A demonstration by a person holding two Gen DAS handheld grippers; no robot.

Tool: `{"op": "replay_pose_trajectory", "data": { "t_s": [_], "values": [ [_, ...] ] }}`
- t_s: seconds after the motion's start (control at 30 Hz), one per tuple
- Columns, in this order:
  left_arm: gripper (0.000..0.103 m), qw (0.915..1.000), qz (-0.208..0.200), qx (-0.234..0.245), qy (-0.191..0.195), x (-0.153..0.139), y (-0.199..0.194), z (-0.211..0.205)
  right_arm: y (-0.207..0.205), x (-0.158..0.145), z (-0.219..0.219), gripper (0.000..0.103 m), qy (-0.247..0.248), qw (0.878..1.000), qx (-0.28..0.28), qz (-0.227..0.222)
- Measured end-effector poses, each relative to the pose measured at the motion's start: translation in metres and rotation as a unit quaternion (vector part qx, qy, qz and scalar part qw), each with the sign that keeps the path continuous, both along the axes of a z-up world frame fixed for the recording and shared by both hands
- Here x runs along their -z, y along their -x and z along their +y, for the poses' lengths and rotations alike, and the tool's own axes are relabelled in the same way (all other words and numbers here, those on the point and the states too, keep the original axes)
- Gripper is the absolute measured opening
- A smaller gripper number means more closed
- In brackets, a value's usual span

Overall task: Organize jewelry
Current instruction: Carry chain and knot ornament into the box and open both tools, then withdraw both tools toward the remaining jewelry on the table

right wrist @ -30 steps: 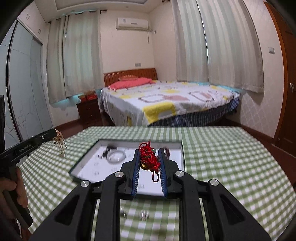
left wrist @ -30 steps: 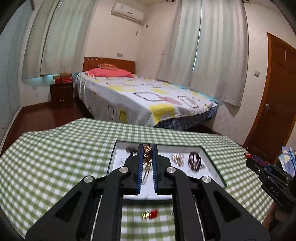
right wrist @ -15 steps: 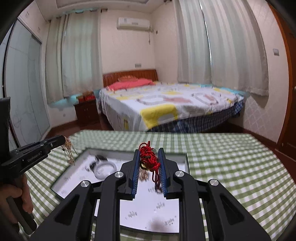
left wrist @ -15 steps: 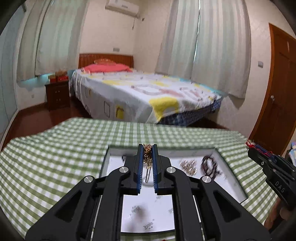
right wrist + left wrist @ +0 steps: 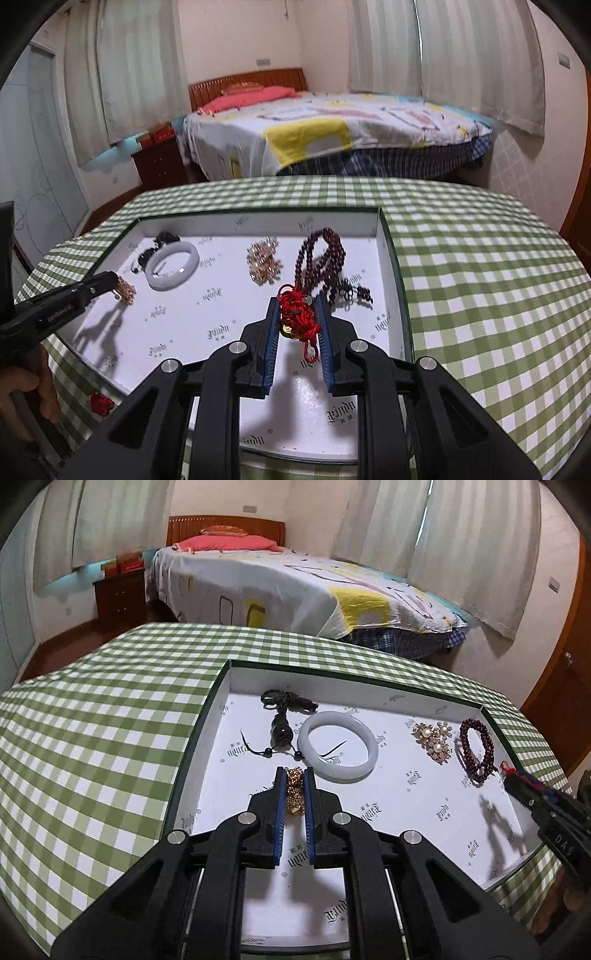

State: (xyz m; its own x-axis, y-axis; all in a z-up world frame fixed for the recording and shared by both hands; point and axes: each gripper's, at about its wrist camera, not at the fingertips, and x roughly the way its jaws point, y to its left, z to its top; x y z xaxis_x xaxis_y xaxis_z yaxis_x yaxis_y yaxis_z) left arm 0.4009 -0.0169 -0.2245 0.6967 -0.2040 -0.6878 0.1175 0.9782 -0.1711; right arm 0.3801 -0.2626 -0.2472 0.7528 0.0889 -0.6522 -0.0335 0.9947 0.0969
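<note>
A shallow white tray (image 5: 221,686) (image 5: 384,229) lies on the green checked table. In it are a white bangle (image 5: 338,745) (image 5: 172,264), a dark cord pendant (image 5: 282,723), gold pearl pieces (image 5: 433,736) (image 5: 263,260) and a dark red bead bracelet (image 5: 476,744) (image 5: 320,254). My left gripper (image 5: 294,775) (image 5: 110,284) is shut on a gold chain (image 5: 294,790) (image 5: 125,290) over the tray's left part. My right gripper (image 5: 295,301) (image 5: 511,775) is shut on a red cord charm (image 5: 297,314) over the tray's right part.
A small red piece (image 5: 100,402) lies on the checked cloth (image 5: 92,738) by the tray's near left corner. A bed (image 5: 288,583) stands beyond the table, a nightstand (image 5: 120,598) to its left and a wooden door (image 5: 569,686) at the right.
Both grippers have moved forward and down over the tray, each still holding its piece. The tray now fills the lower view.
</note>
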Motion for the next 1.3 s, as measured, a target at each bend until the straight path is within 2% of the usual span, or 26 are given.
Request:
{"op": "replay_pose_trajectory", "data": {
  "t_s": [0.07,0.13,0.2,0.3,0.43,0.5,0.67,0.87,1.3],
  "values": [
    [0.010,1.0000,0.003,-0.001,-0.002,0.001,0.000,-0.001,-0.002,0.003,-0.001,0.021,0.000,1.000,0.002,0.008],
    [0.017,1.0000,0.006,0.000,-0.005,0.002,0.000,-0.001,-0.004,0.005,-0.003,0.022,-0.001,1.000,0.006,0.015],
    [0.031,1.0000,0.006,0.000,-0.005,0.001,0.002,-0.002,-0.004,0.006,-0.005,0.023,-0.004,1.000,0.009,0.017],
    [0.040,1.0000,0.004,-0.001,-0.006,0.001,0.002,-0.002,-0.004,0.006,-0.007,0.044,-0.006,1.000,0.014,0.018],
    [0.043,1.0000,0.001,-0.003,-0.005,-0.003,0.011,0.001,0.005,0.000,-0.007,0.045,0.002,1.000,0.018,0.003],
    [0.049,0.9999,-0.009,-0.007,-0.003,-0.009,0.019,0.003,0.013,-0.005,-0.007,0.045,0.000,1.000,0.018,-0.005],
    [0.053,0.9993,-0.036,-0.009,-0.007,-0.028,0.043,0.002,0.032,-0.015,-0.005,0.045,-0.002,1.000,0.019,-0.020],
    [0.059,0.9987,-0.048,-0.010,-0.008,-0.044,0.065,0.000,0.059,-0.026,-0.002,0.045,-0.003,0.999,0.021,-0.033],
    [0.059,0.9986,-0.043,-0.019,-0.025,-0.046,0.116,0.002,0.101,-0.023,0.007,0.045,0.002,0.999,0.018,-0.031]
  ]
}}
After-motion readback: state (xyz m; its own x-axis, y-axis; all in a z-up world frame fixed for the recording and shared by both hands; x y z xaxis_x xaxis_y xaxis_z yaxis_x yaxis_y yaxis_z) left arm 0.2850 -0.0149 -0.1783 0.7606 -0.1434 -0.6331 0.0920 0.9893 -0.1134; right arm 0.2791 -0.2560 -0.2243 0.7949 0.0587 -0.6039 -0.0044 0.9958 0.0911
